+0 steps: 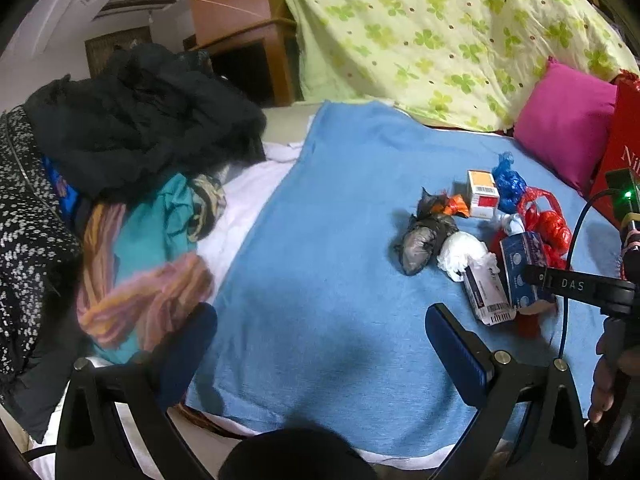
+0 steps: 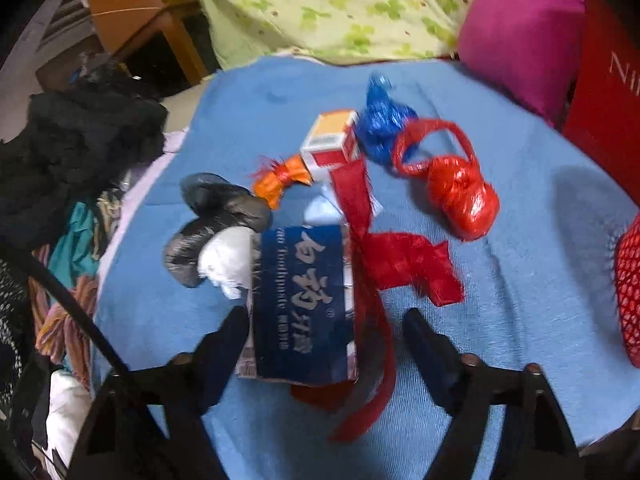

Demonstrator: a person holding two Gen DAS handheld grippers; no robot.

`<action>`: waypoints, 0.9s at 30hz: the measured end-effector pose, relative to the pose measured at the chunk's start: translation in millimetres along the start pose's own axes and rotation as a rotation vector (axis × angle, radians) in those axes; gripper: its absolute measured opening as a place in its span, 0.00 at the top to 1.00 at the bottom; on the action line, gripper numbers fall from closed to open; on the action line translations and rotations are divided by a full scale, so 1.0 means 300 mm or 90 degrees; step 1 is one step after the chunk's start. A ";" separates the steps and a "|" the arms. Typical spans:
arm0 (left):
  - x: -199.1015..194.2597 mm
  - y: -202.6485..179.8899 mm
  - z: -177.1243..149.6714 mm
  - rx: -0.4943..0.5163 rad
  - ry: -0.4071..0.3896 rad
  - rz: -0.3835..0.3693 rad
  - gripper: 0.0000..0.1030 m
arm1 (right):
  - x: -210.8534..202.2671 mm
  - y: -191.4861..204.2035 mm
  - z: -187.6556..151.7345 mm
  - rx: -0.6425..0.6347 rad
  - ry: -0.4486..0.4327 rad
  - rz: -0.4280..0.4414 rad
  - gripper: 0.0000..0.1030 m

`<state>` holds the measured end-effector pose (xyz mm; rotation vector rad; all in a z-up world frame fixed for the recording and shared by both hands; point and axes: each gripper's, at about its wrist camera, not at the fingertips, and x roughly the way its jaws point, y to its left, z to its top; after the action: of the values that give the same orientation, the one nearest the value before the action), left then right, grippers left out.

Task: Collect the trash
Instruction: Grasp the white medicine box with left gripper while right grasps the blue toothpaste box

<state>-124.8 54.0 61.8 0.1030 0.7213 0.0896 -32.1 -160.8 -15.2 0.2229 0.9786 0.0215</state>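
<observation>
Trash pile on blue blanket (image 1: 320,280): three boxes, perhaps six bags. Right gripper (image 2: 326,344) half open, straddling the dark blue box (image 2: 304,304), grip unclear. Left gripper (image 1: 320,344) wide, empty.

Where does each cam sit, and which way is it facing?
Left wrist: on the left gripper, angled down over the blue blanket; own open fingers, plus the right gripper and a hand.
Right wrist: on the right gripper, looking down at the dark blue packet between its fingers.
Shared: blue packet, orange-and-white box, pink pillow.
</observation>
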 end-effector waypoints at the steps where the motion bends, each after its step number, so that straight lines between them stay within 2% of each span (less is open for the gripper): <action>1: 0.005 -0.008 0.003 0.002 0.002 -0.006 0.00 | 0.007 -0.003 0.003 0.006 0.000 0.020 0.42; 5: 0.044 -0.072 0.021 0.013 0.026 -0.064 0.00 | -0.043 -0.036 -0.010 -0.001 -0.033 0.042 0.43; 7: 0.079 -0.119 0.033 0.015 0.041 -0.110 0.00 | -0.087 -0.073 -0.015 0.013 -0.042 0.062 0.66; 8: 0.104 -0.146 0.038 0.020 0.053 -0.124 0.00 | -0.108 -0.090 -0.015 0.024 -0.043 0.076 0.70; 12: 0.226 -0.273 0.041 0.037 0.113 -0.175 0.00 | -0.184 -0.164 -0.015 0.032 -0.060 0.086 0.70; 15: 0.301 -0.351 0.040 0.034 0.145 -0.213 0.00 | -0.196 -0.212 -0.021 0.047 -0.061 0.119 0.70; 18: 0.353 -0.414 0.034 0.041 0.170 -0.233 0.02 | -0.181 -0.247 -0.028 0.050 -0.049 0.095 0.61; 19: 0.367 -0.430 0.032 0.050 0.176 -0.228 0.06 | -0.173 -0.262 -0.030 0.055 -0.045 0.092 0.54; 20: 0.389 -0.450 0.028 0.060 0.183 -0.221 0.13 | -0.170 -0.282 -0.034 0.069 -0.049 0.086 0.30; 21: 0.408 -0.468 0.021 0.070 0.192 -0.224 0.17 | -0.175 -0.304 -0.038 0.083 -0.065 0.081 0.23; 23: 0.439 -0.483 0.010 0.074 0.215 -0.235 0.32 | -0.180 -0.338 -0.042 0.101 -0.082 0.096 0.23; 24: 0.452 -0.484 0.001 0.072 0.224 -0.232 0.34 | -0.175 -0.346 -0.039 0.102 -0.079 0.099 0.23; 27: 0.440 -0.469 -0.007 0.073 0.201 -0.242 0.51 | -0.157 -0.317 -0.022 0.078 -0.074 0.098 0.23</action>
<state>-21.0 -69.9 -43.7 0.0601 1.0504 -0.3057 -71.7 -258.2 1.2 0.4083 0.8457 0.0883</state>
